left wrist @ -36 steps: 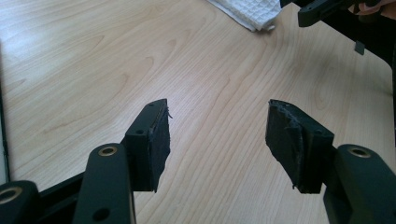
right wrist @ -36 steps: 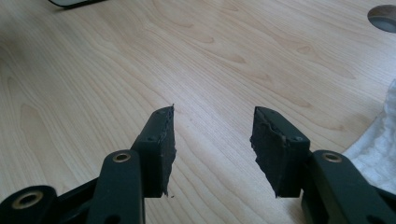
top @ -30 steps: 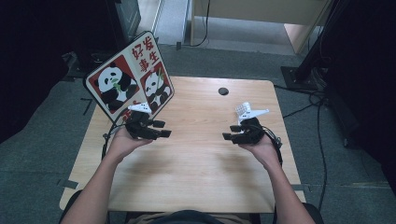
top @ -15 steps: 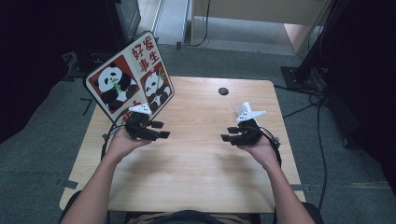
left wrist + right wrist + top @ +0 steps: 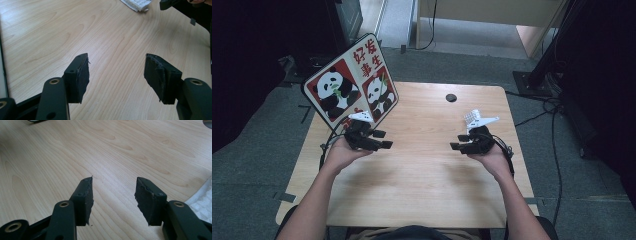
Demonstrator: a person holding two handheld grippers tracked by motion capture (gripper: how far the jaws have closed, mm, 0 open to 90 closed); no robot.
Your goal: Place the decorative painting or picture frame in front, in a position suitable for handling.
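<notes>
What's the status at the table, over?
Left gripper open, nothing between its jaws. Right gripper open, nothing between its jaws, which were just opening. White textured cloth lies untouched on the light wooden table. Nothing in the way.

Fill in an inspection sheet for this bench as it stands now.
Surface: wooden table, bare between the hands.
Job's things: white cloth by the right gripper; panda sign at the far left corner.
Clutter: small dark round thing near the far edge.
Grippers: left gripper and right, jaws apart, nothing between them.
Cables: one trails from each gripper; more on the floor at right.
Surroundings: grey floor, dark equipment around.
</notes>
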